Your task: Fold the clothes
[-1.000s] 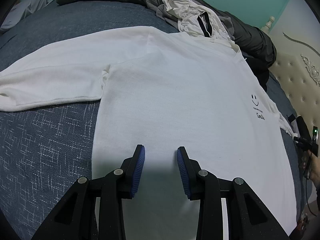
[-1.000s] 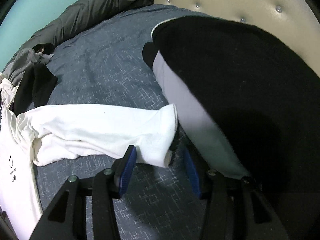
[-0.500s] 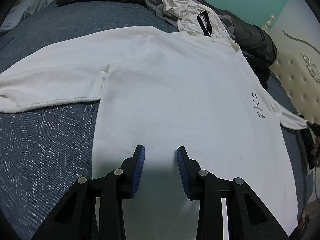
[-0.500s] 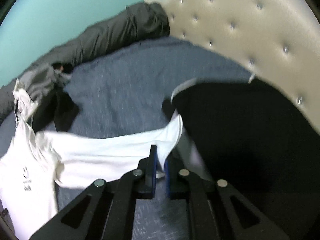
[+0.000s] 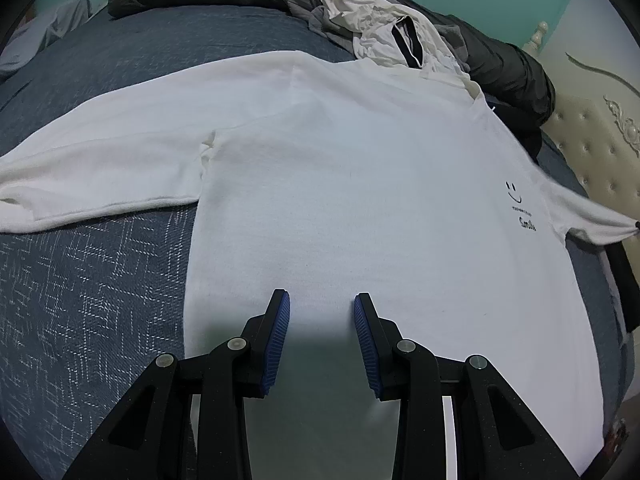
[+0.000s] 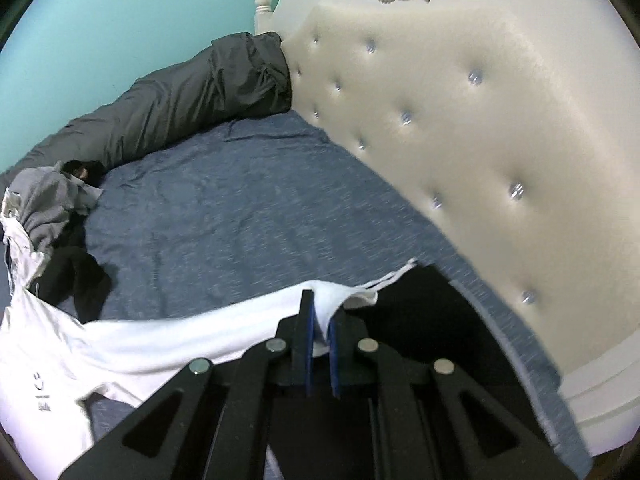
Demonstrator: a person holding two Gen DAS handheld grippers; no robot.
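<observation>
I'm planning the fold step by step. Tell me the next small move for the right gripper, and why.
Probably carry the pinched cuff across onto the chest of the white long-sleeved shirt. The right gripper is shut on that sleeve's end, lifted off the blue patterned bedspread, while the open left gripper hovers over the flat hem, so the sleeve fold looks ready.

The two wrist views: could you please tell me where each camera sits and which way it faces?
Left wrist: sits behind the open left claw, low over the white sweatshirt, looking across it toward the clothes pile.
Right wrist: sits behind the right claw, shut on the sleeve, facing the tufted headboard and blue bedspread.
Shared: the sweatshirt's smiley print, the held sleeve, the bedspread, the headboard.
</observation>
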